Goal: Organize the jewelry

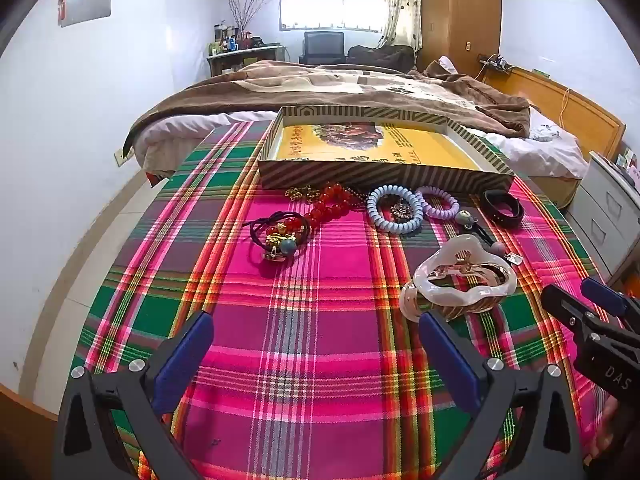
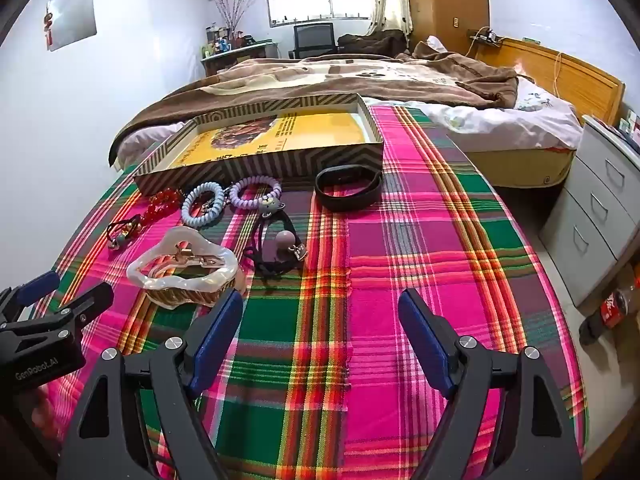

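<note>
Jewelry [image 1: 394,210] loose — tongs [image 1: 316,344] agape

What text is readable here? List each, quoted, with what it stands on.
"DAS": on the right gripper body, cut off by the frame edge.
"GenRobot.AI": on the left gripper body.
Printed characters on the yellow sheet inside the striped box: too blurred to read.
Red label on the bottle: unreadable.

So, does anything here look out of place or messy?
Yes. The box holds no jewelry; all the pieces lie loose on the checked cloth in front of it. The red beads, a gold chain and hair ties lie bunched together. Nothing looks broken.
</note>
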### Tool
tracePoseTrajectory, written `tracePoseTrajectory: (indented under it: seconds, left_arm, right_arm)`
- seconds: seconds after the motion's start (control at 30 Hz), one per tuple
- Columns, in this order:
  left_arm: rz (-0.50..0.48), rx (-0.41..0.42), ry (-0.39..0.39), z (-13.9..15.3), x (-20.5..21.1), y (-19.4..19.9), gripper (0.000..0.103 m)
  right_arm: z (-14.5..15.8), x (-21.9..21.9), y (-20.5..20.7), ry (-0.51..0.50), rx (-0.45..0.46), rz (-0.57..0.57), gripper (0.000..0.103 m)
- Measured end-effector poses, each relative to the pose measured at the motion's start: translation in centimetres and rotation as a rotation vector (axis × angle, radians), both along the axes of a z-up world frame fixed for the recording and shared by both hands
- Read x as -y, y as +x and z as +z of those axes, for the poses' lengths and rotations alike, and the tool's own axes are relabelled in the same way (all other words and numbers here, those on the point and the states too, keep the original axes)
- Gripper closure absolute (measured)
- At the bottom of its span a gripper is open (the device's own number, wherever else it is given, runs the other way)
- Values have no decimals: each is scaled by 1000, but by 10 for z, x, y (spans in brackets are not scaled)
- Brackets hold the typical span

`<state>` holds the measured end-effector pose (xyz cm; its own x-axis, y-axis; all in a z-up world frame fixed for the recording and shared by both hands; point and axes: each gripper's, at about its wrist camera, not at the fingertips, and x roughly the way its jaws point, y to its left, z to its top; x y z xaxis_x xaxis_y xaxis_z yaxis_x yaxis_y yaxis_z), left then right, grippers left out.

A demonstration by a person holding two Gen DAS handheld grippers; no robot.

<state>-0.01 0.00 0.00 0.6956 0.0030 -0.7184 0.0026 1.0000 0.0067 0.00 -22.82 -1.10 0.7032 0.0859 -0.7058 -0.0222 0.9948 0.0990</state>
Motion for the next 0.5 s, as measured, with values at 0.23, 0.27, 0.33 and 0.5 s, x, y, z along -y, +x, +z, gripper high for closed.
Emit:
tracePoseTrajectory:
  seconds: [0.23,0.27,0.33,0.5]
  left_arm:
    - [6,-4,-3,2,-1,4,0]
    - [6,0,5,3,-1,5,0]
    - [2,13,16,8,2,3,0]
    - [6,12,-6,12,1,7,0]
  right_arm:
    - [1,-1,2,-3,7,0,23]
    - [2,-2,2,-2,9,3,23]
    - [4,0,2,1,11,11,23]
    - [9,-5,5,-20,22,29,23]
